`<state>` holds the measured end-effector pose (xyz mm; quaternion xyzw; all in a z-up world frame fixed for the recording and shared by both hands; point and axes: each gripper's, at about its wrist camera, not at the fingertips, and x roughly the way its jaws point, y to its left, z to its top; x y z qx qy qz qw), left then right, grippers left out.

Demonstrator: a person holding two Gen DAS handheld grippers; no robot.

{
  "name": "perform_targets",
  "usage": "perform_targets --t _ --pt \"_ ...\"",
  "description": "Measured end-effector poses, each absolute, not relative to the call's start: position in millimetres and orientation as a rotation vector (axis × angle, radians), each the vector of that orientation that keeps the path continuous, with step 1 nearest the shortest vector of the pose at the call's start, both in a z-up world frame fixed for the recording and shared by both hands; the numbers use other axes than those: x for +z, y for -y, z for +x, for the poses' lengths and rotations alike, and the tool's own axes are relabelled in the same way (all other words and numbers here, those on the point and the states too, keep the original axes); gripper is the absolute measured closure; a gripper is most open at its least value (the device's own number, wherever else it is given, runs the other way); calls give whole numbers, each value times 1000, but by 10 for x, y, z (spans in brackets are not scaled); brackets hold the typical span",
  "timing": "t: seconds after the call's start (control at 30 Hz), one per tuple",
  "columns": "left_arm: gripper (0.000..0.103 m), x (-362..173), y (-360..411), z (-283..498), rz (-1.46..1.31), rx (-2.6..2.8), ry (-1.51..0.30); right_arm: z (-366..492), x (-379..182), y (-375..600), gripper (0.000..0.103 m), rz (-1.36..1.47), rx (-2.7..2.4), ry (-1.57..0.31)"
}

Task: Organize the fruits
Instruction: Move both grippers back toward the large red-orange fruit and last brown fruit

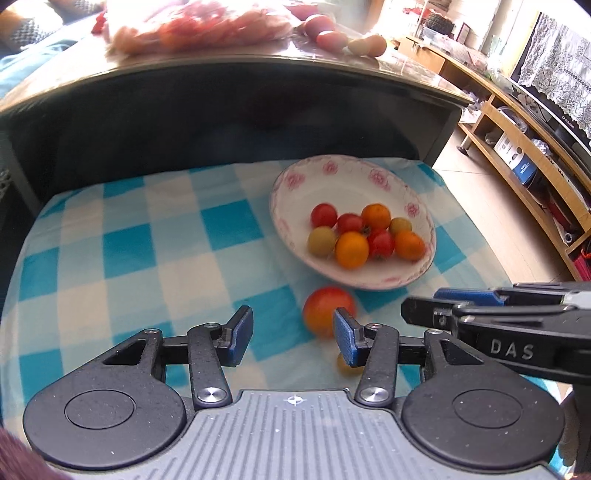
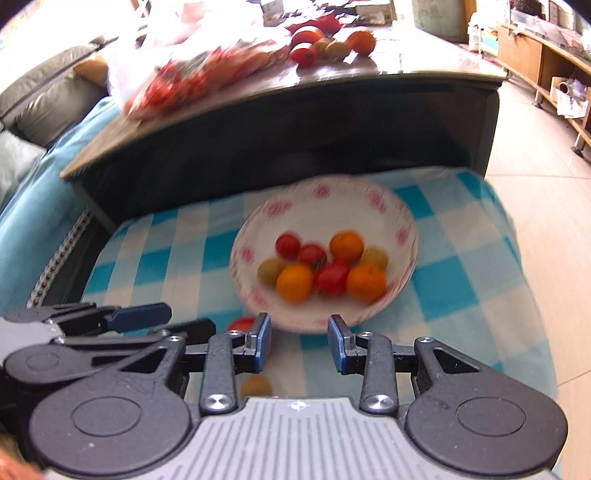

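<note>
A white bowl with pink flowers point(image 1: 354, 173) stands on the blue checked cloth and holds several red, orange and yellow-green small fruits point(image 1: 351, 249). It also shows in the right wrist view point(image 2: 317, 199). A red-orange tomato point(image 1: 325, 308) lies on the cloth in front of the bowl, with a small yellow fruit point(image 1: 345, 365) nearer to me. My left gripper point(image 1: 293, 334) is open and empty; the tomato is just beyond its right finger. My right gripper point(image 2: 300, 343) is open and empty in front of the bowl; the tomato point(image 2: 242, 325) is behind its left finger.
A dark table point(image 1: 258, 107) rises behind the cloth, carrying a bag of red fruit point(image 1: 199, 29) and loose fruits point(image 2: 325, 42). A wooden shelf unit point(image 1: 524, 147) stands at the right, a sofa point(image 2: 44, 99) at the left. The right gripper's body point(image 1: 509, 325) crosses the left view.
</note>
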<state>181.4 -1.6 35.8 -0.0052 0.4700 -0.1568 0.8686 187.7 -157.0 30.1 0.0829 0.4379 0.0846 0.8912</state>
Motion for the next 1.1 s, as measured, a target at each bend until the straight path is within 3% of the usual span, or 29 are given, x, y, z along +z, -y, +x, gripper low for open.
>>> perform_targets --t 0.97,1.1 --pt "39 173 -271 1743 -43 -273 -1057 1951 -237 1052 67 108 202 -1070" --pt "39 156 -234 1760 -54 -290 -1056 1936 -235 1042 74 81 211 -1069"
